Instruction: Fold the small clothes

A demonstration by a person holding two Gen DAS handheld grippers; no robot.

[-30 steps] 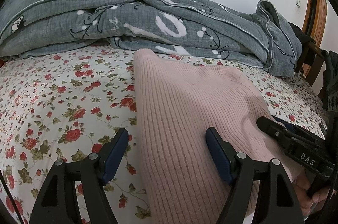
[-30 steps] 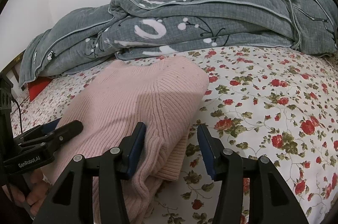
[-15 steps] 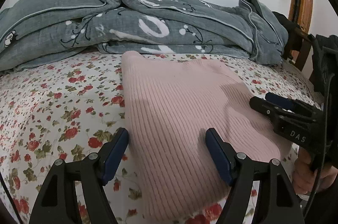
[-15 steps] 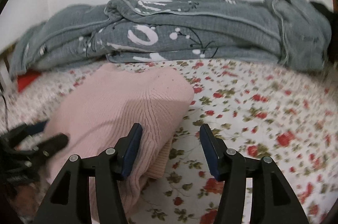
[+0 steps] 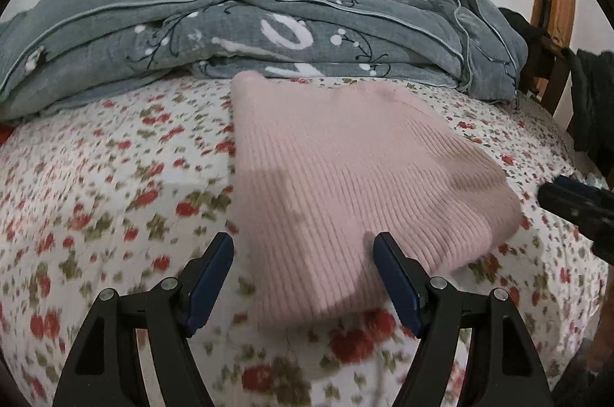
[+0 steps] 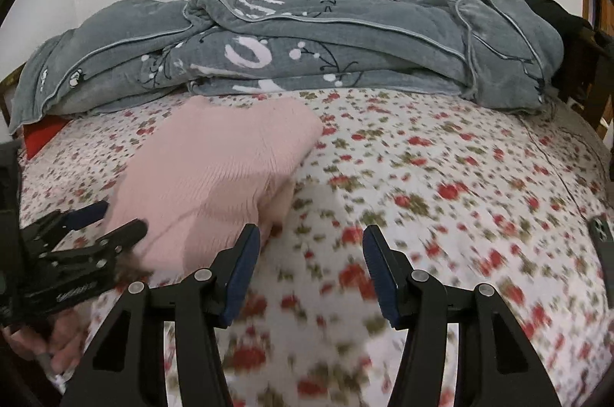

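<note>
A folded pink ribbed sweater [image 5: 345, 169] lies flat on the flowered bedsheet [image 5: 96, 184]. My left gripper [image 5: 303, 276] stands open just in front of the sweater's near left corner, with nothing pinched between its blue pads. In the right wrist view the same sweater [image 6: 215, 169] lies to the left. My right gripper [image 6: 307, 269] is open over bare sheet to the right of the sweater's near corner and holds nothing. The left gripper [image 6: 111, 219] also shows at the left edge of the right wrist view, its fingers apart beside the sweater.
A rumpled grey quilt [image 5: 268, 35] with white print fills the back of the bed. A wooden bed frame [image 5: 552, 23] with dark clothing on it stands at the right. A dark phone [image 6: 602, 246] lies on the sheet at the far right. A red item [image 6: 42, 134] peeks out at the left.
Both grippers have drawn back from the sweater. The right one was astride the sweater's near corner, then rose and shifted right onto bare sheet. The sweater lies still.
</note>
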